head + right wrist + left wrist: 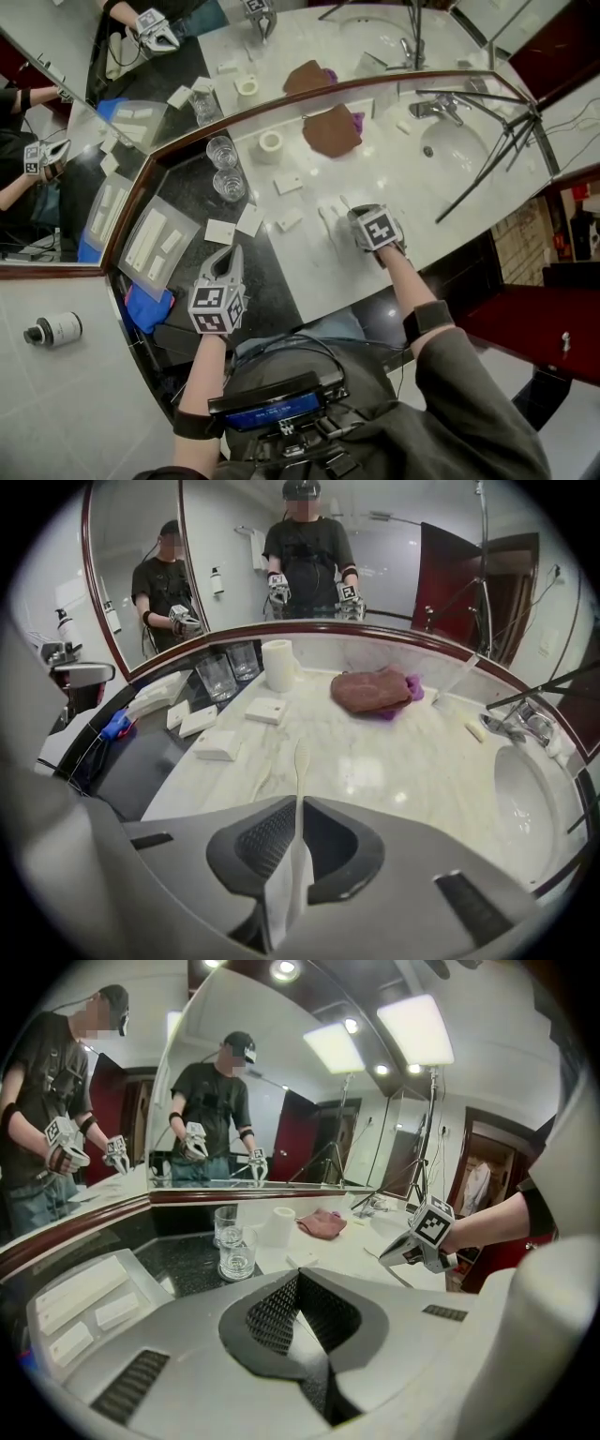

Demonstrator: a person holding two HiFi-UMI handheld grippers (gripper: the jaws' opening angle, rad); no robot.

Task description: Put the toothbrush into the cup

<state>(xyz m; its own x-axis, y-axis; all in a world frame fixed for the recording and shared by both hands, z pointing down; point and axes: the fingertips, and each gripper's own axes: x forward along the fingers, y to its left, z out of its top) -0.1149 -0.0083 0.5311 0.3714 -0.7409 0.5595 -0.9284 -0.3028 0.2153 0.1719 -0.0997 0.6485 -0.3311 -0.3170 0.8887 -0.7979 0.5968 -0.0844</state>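
Note:
My right gripper (298,808) is shut on a white toothbrush (300,778), which sticks out forward between the jaws, head up, above the marble counter (375,771). In the head view this gripper (349,221) hangs over the middle of the counter. Two clear glass cups (230,185) stand upright side by side on the dark counter section near the mirror corner, also seen in the left gripper view (237,1252) and at the far left in the right gripper view (216,675). My left gripper (232,253) is shut with nothing in it, held near the front edge, pointing towards the cups.
A paper roll (270,142) and a brown cloth (331,129) lie by the mirror. Small white boxes (289,184) are scattered mid-counter. A tray (155,239) of white packets and a blue cloth (148,305) sit at the left. The sink (459,145) and tripod legs (497,155) stand at the right.

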